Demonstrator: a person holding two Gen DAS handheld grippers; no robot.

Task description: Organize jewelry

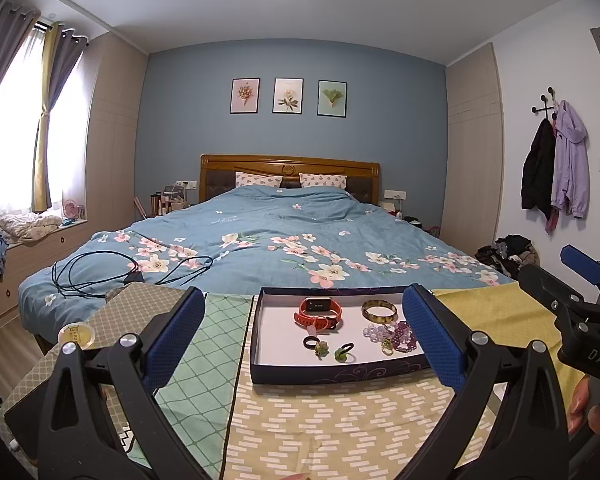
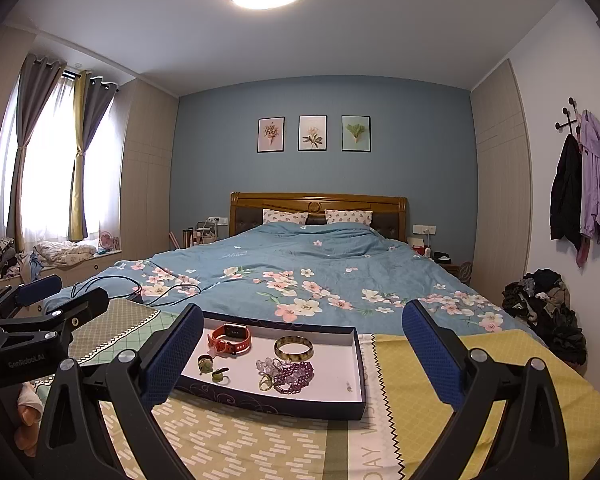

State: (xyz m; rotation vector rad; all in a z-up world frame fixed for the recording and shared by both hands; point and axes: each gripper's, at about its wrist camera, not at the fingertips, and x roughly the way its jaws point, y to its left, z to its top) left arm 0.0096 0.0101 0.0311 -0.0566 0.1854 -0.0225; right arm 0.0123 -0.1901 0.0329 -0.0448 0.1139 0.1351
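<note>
Both claws, left claw (image 1: 302, 334) and right claw (image 2: 302, 350), spread empty; the stiff amber-banded rigid bangle (image 2: 294, 347) in the shallow dark-blue cardboard tray (image 2: 276, 405) looks light and slippery, best pinched across its rim.

Jewelry tray (image 2: 359, 368) between spread fingers (image 2: 428, 354)

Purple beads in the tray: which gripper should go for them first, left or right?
Right, probably. The purple beads lie straight ahead between the right gripper's open fingers. In the left wrist view they sit at the tray's right end, partly hidden behind the left gripper's right finger, so left would need to shift sideways.
</note>
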